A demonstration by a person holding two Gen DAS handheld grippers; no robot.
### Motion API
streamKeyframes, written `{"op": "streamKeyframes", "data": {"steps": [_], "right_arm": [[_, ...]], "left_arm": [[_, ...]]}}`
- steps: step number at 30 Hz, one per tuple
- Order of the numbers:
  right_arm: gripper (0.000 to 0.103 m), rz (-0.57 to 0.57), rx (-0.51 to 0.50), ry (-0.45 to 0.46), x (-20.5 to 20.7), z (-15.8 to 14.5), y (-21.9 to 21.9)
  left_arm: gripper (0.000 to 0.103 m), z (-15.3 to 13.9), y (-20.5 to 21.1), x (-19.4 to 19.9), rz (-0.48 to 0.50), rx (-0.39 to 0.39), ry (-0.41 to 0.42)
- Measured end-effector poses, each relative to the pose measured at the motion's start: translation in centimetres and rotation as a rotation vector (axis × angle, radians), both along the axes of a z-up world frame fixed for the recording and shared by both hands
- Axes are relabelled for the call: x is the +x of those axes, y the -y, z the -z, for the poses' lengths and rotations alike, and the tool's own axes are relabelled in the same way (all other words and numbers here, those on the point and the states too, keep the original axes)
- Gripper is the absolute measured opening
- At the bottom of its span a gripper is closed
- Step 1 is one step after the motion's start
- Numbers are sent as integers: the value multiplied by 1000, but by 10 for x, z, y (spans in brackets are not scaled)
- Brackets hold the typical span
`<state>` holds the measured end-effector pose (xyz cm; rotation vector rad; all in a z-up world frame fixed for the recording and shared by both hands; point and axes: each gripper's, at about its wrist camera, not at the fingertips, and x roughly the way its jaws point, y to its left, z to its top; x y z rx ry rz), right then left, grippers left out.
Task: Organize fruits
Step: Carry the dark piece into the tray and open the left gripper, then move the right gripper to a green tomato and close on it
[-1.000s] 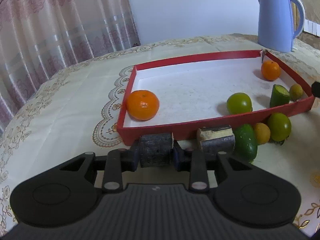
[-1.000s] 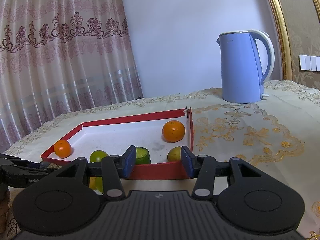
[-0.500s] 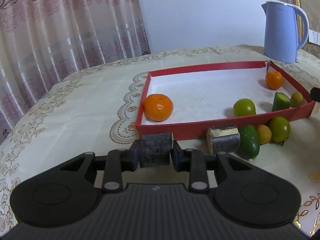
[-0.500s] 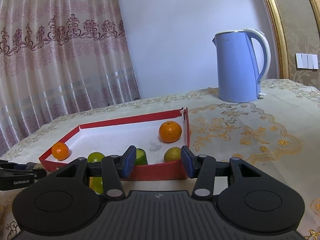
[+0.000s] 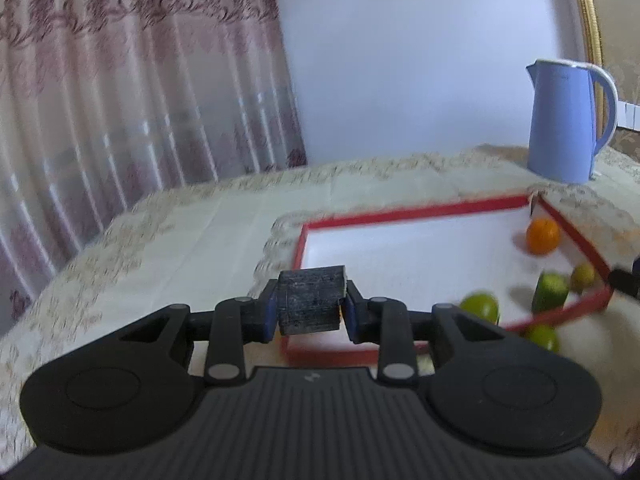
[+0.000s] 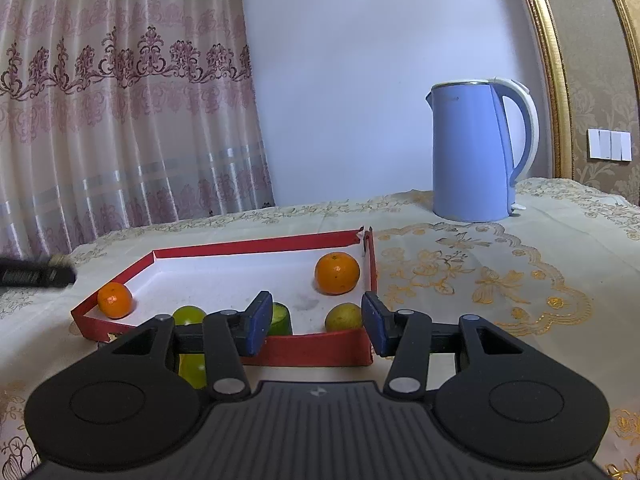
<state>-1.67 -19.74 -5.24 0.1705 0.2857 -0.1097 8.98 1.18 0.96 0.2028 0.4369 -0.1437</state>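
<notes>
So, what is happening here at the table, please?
A person is sorting fruit into a red tray with two hand-held tools. The left claw is shut on a dark, rough block, held above the tray's near corner. The right claw is open and empty at the tray's front wall. Two oranges and some green fruit lie inside.

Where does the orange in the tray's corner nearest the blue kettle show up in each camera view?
Left wrist view: the orange is at the right, in the far right corner of the red tray.
Right wrist view: the orange is just right of centre, beside the tray's right wall.
Shared landmark: the blue kettle stands behind the tray in both views.
</notes>
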Motion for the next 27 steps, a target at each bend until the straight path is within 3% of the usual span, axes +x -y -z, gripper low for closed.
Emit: {"op": "streamKeyframes", "data": {"steps": [6, 14, 16, 17, 18, 27], "right_arm": [[48, -9, 21, -9, 1, 1, 3], [48, -19, 55, -25, 3, 3, 8], [48, -20, 61, -28, 4, 3, 9], [48, -22, 64, -29, 4, 4, 10], [51, -22, 67, -30, 4, 4, 10], [52, -33, 76, -13, 2, 3, 11]], "left_arm": [[30, -6, 33, 35, 26, 15, -9], [33, 22, 55, 77, 20, 41, -85], [57, 29, 55, 81, 8, 52, -82], [78, 31, 55, 82, 1, 53, -72], [90, 31, 54, 81, -7, 51, -55], [98, 10, 17, 39, -7, 10, 36]]}}
